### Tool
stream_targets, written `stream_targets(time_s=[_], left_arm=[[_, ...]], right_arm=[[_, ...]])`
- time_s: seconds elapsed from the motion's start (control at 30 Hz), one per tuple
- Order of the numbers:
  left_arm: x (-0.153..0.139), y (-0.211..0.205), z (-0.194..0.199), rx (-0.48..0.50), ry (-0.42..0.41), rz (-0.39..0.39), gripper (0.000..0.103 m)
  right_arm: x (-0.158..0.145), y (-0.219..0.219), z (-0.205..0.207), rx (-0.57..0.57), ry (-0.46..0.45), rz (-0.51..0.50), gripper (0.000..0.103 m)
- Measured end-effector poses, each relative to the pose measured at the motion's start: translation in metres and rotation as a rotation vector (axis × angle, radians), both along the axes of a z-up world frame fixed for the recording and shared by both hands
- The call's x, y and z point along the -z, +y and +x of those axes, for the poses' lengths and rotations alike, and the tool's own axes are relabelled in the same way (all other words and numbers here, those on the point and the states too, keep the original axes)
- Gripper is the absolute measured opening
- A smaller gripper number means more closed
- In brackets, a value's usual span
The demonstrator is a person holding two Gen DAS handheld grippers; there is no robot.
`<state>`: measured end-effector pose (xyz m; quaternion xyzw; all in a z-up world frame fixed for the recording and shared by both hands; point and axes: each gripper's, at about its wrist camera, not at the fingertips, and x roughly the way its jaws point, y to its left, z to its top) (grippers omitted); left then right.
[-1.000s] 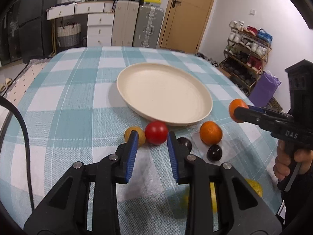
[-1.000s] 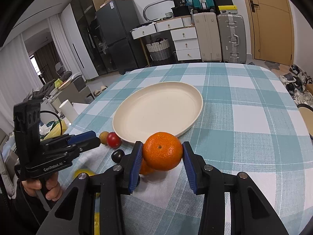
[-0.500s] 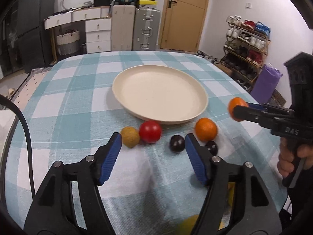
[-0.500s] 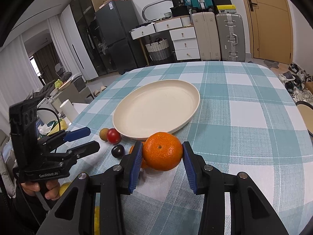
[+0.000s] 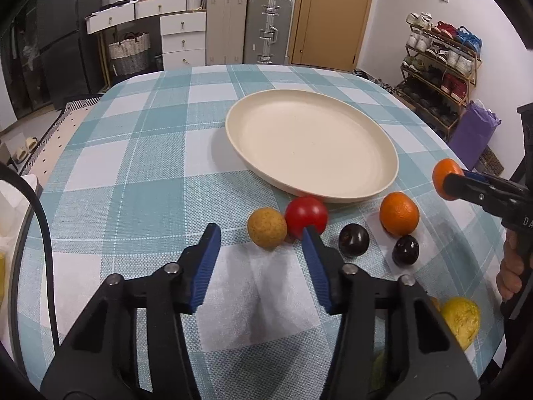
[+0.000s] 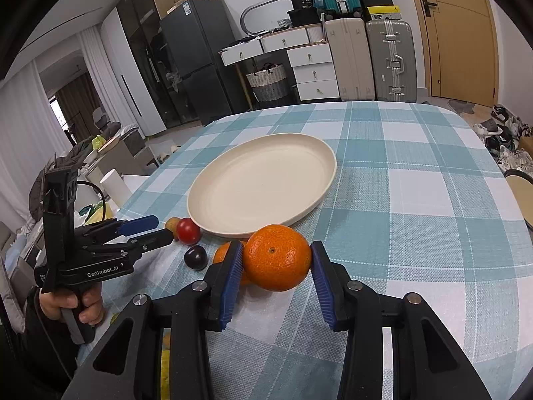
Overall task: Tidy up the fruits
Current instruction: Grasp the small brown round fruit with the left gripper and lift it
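On the left hand-held gripper (image 6: 160, 228), white lettering reads "GenRobot.AI".

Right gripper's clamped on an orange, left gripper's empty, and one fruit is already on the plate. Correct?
Not quite: the plate holds no fruit, as the right wrist view shows; every loose fruit lies on the tablecloth beside it. The rest stands: the right gripper is clamped on the orange, and the left gripper is empty, its jaws having just been closing.

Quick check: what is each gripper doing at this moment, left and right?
Left gripper: open, jaws just closing in, nothing held.
Right gripper: shut on an orange, held above the table.
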<state>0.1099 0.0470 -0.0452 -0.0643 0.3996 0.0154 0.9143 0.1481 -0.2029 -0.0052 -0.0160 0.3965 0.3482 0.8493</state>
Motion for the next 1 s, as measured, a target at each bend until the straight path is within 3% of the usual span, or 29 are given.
stream_targets(time_s=[0.1,0.33,1.0], left_arm=[[0.003,0.001,0.004,0.014,0.02,-0.008,0.032],[0.008,0.007,0.011,0.022,0.04,-0.035,0.023],[-0.009,0.008,-0.001,0.034,-0.056,-0.06,0.022]], right_arm=[[0.0,0.0,0.002,0.002,0.002,0.003,0.042],[0.0,0.002,0.004,0.001,0.007,0.0,0.042],[0.005,0.013,0.017,-0.007,0.015,-0.006,0.042]])
